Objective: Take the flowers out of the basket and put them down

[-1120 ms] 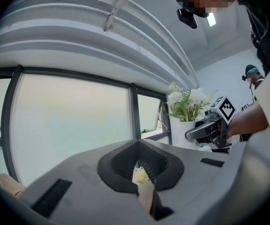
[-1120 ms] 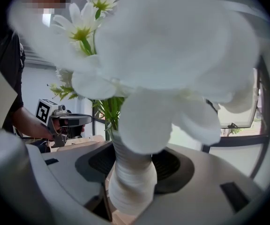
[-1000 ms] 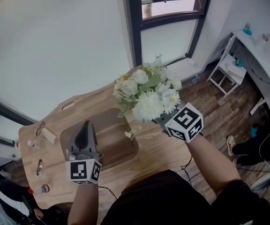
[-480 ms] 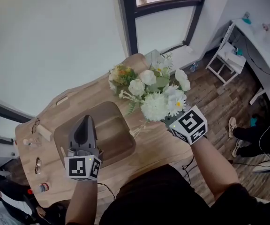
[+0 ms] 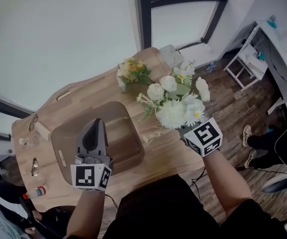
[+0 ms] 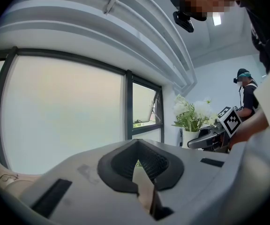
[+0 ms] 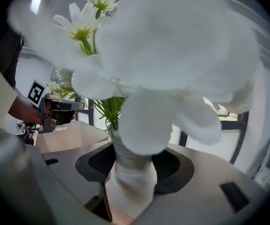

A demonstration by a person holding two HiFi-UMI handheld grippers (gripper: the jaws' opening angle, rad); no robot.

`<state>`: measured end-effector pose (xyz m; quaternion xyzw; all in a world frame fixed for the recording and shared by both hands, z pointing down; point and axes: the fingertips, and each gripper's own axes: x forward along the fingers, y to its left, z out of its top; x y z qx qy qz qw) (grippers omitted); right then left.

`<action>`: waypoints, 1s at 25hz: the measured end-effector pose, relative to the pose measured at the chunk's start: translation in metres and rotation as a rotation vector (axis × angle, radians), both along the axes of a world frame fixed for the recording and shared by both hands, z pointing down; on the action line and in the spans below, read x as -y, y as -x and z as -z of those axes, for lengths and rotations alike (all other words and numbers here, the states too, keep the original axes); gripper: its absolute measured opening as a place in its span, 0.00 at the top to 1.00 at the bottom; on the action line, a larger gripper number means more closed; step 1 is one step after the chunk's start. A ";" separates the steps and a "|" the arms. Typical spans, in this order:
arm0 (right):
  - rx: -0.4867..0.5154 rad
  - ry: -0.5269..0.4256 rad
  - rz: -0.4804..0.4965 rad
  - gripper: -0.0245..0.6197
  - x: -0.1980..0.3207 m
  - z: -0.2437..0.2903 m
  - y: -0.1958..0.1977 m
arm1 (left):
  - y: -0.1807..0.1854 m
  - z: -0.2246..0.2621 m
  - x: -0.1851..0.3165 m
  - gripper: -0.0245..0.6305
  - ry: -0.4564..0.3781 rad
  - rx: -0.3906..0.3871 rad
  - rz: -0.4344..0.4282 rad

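Note:
A bunch of white flowers [image 5: 176,103] with a white-wrapped stem [image 7: 128,177] hangs over the wooden table [image 5: 168,156], to the right of the basket. My right gripper [image 5: 184,129] is shut on that stem, and the blooms fill most of the right gripper view. The brown, shallow basket [image 5: 121,131] lies on the table with nothing visible inside. My left gripper [image 5: 96,124] hovers above the basket, jaws together and holding nothing. A smaller yellow and orange bunch [image 5: 131,72] rests near the table's far edge.
A small bottle [image 5: 36,191], glasses [image 5: 35,166] and a clear jar [image 5: 26,141] sit at the table's left end. A window wall runs behind the table. A white chair [image 5: 243,59] and a desk stand to the right, and another person's shoes [image 5: 248,133] are on the wooden floor.
My right gripper has sunk and drifted right with the white bunch, which now stands apart from the yellow bunch. My left gripper has lowered slightly over the basket.

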<state>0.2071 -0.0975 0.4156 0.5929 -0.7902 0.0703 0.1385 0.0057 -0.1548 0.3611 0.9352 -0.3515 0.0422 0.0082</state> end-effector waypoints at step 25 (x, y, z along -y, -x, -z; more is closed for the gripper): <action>0.032 0.074 0.045 0.56 0.032 -0.108 -0.018 | -0.017 -0.060 0.033 0.96 0.054 0.054 0.066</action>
